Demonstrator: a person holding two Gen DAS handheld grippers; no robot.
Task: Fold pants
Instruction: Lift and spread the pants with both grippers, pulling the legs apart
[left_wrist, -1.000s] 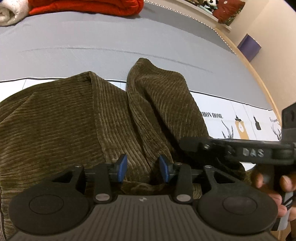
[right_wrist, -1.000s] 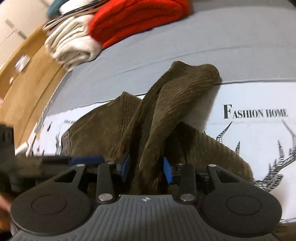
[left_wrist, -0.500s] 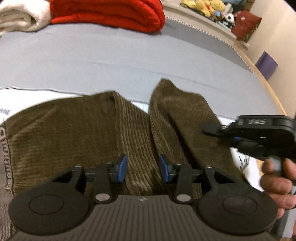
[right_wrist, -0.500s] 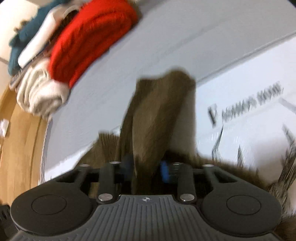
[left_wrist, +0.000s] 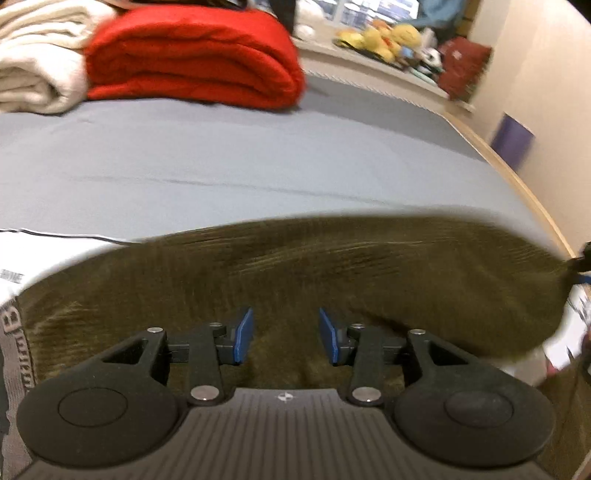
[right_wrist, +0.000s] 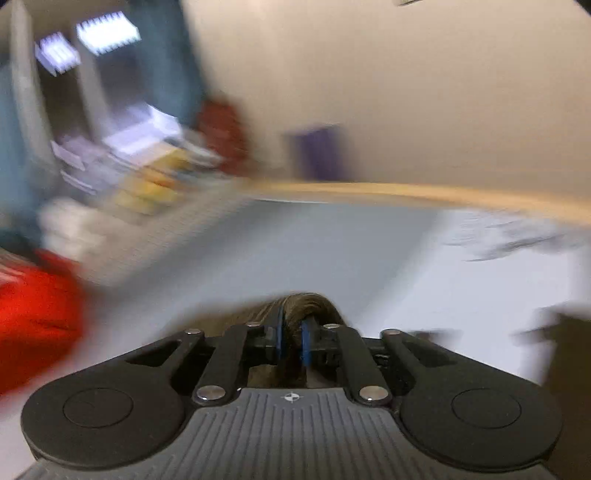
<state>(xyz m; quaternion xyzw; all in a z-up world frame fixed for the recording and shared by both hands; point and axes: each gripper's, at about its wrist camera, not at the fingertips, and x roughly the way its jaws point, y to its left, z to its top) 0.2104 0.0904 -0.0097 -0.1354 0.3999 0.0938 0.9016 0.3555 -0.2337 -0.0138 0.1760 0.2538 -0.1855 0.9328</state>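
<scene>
two grippers at work over one pair of brown corduroy pants (left_wrist: 295, 280) on the bed (left_wrist: 258, 166). the pants lie along the near edge of the bed, partly on the white printed cover (left_wrist: 55, 251), stretched sideways toward the bed's right edge.

step in hand, as i read it: spreading or pulling a leg out sideways ahead of a fold. right gripper (right_wrist: 291, 341) has a bunched bit of the brown cloth between its blue pads, jaws close together and pinching it, though they are easing open right now. the view is heavily blurred. left gripper (left_wrist: 286, 336) hovers over the waist part, jaws spread and opening, cloth below them and nothing pinched.

next move likely calls for laying the pulled leg flat and straight, then the left gripper taking a fresh hold on an edge so the two halves line up. risk: the right grip loosens before the leg is laid down.

versus a second ago: the two legs lay bunched and pointing toward the far side of the bed, now the cloth is drawn into one long band toward the right edge. the right view showed pants and the printed lettering, now it faces the wall and the shelf clutter. the red blanket (left_wrist: 192, 55) and the cream blanket (left_wrist: 33, 62) at the far edge sit lower in the left view.
</scene>
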